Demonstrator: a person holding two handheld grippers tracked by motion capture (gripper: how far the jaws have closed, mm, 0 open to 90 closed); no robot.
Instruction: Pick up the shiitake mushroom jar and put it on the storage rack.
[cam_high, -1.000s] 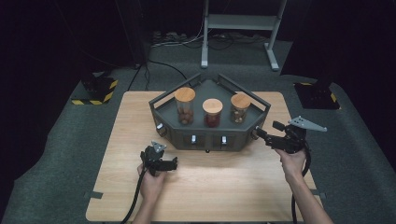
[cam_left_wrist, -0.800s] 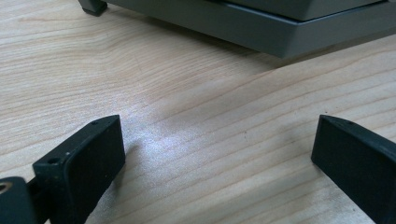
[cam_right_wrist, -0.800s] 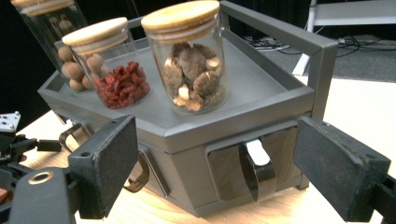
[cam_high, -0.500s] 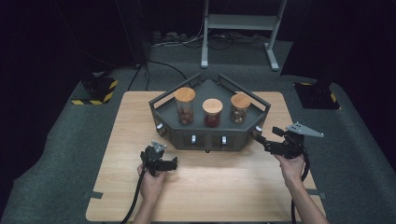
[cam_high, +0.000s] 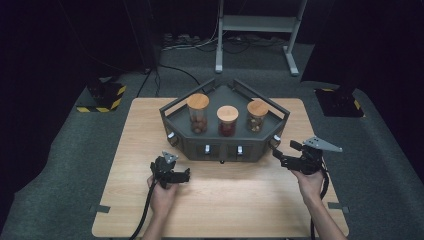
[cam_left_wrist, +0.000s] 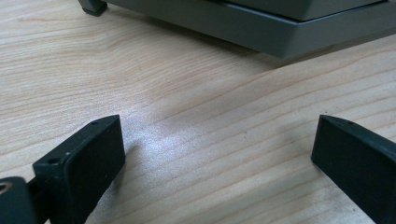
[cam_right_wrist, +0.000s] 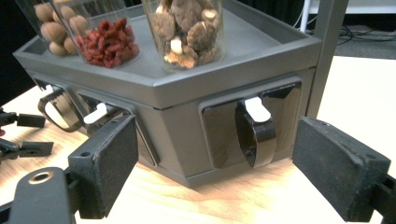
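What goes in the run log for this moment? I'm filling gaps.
right gripper: open, facing drawer handle | left gripper: open, over table | jars: on rack

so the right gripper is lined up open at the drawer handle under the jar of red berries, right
Not quite. In the right gripper view the open right gripper faces the drawer handle below the mushroom jar; the red berry jar stands further left on the grey stand.

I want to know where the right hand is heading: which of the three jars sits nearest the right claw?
The mushroom jar, rightmost on the grey stand. It is closest to the right claw; the red-filled jar and the nut jar stand farther left.
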